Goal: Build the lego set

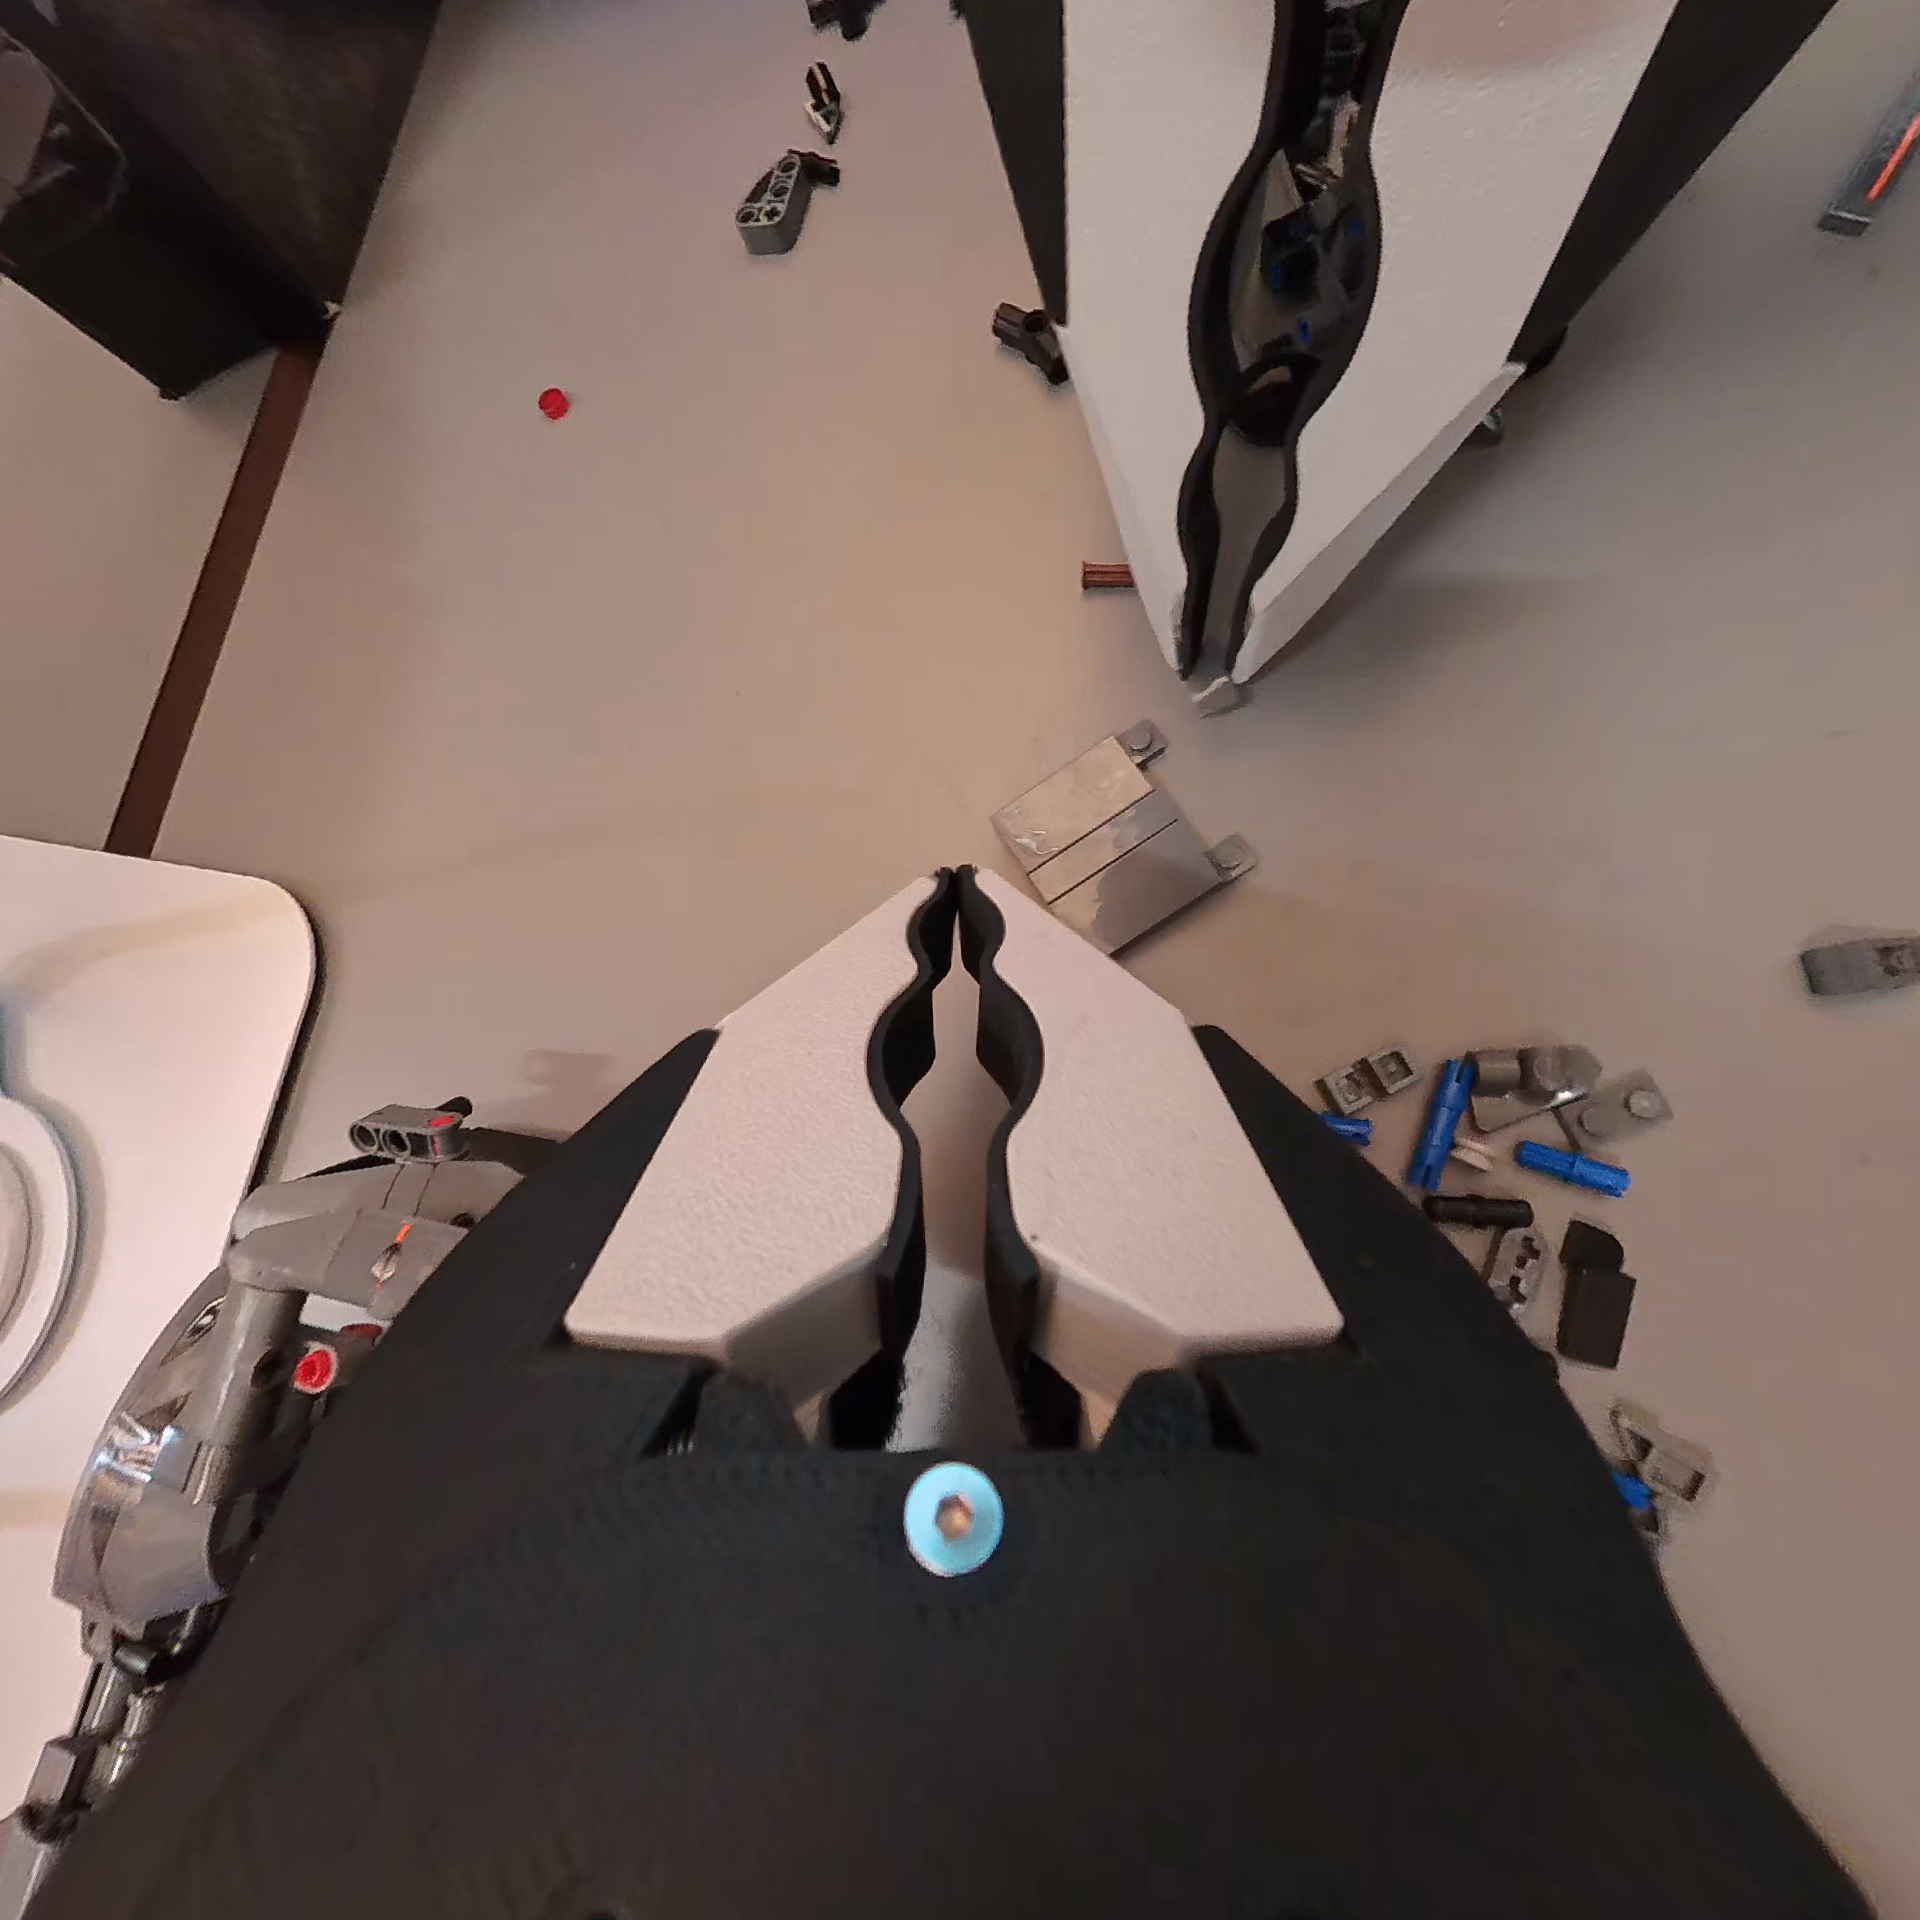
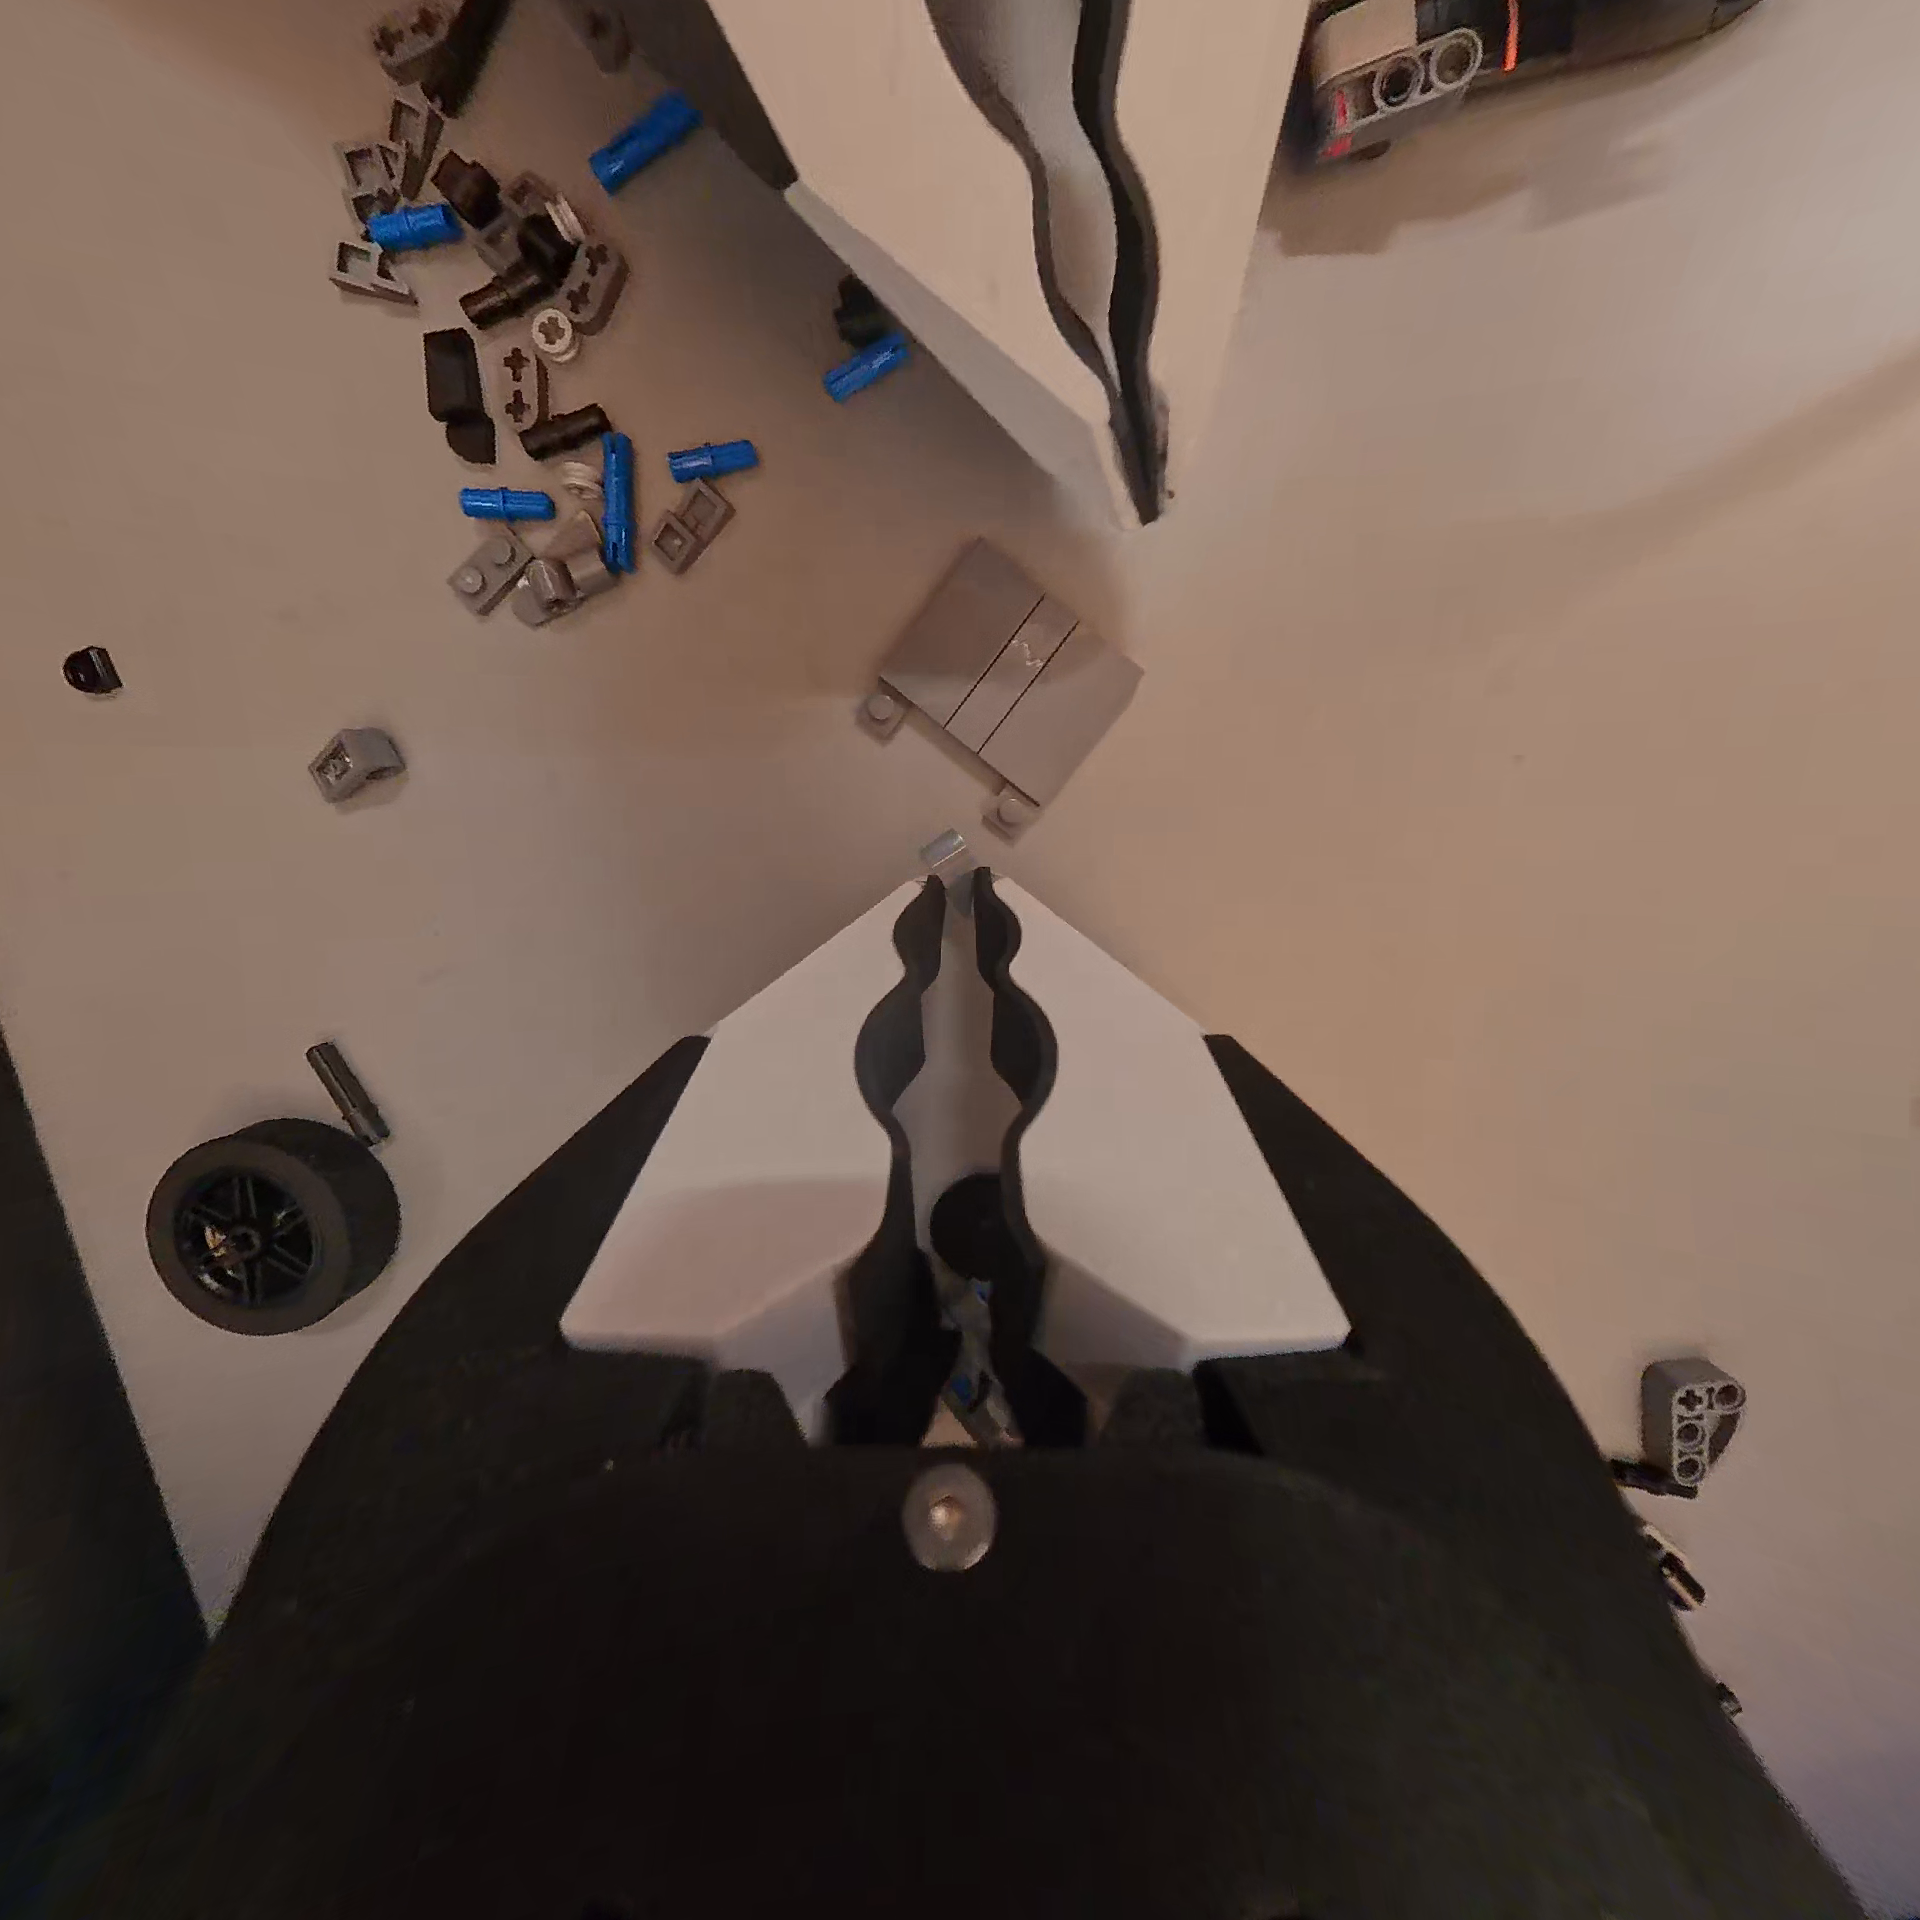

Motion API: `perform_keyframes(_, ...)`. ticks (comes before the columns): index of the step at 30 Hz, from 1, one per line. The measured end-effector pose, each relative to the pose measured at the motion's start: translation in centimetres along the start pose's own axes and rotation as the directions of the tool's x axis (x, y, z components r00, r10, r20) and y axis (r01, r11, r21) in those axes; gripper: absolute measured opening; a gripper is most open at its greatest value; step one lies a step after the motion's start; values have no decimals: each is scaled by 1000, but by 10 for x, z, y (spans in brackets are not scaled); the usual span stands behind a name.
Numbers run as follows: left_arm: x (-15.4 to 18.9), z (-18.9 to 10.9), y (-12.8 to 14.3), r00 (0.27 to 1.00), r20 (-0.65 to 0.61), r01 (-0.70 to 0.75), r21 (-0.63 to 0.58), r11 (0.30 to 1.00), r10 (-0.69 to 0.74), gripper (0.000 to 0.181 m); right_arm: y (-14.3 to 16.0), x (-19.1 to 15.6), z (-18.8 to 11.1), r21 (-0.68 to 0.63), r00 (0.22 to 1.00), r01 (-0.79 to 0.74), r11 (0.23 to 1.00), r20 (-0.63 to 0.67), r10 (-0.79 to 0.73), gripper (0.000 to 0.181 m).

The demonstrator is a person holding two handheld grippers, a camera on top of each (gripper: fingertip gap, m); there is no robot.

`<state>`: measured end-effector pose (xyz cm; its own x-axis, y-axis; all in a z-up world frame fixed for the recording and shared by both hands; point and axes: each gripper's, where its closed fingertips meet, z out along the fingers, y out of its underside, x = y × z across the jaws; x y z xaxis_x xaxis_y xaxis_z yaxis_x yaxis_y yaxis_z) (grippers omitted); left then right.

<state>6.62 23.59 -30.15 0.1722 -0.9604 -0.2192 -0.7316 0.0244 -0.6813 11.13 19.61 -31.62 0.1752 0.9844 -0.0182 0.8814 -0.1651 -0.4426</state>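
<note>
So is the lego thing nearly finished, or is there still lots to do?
Partly. A grey model is already built at the table's edge, and a flat grey panel is put together. Right now the right gripper pinches a tiny grey piece beside that panel; the left gripper is shut and empty. Lots is left: a pile of blue and grey pieces and a black wheel lie loose.

Right hand-held gripper (image 2: 957,883) pinching small grey piece (image 2: 943,850) — just beside grey plate assembly (image 2: 1003,665), white table (image 2: 1455,831)
</note>
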Motion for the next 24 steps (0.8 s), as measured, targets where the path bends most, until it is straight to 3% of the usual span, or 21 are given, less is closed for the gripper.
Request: perform_keyframes(24,14,13,12,999,-51,-21,-85,996,16,0,-7,3,4,35,1000,18,999,-12,-17,4)
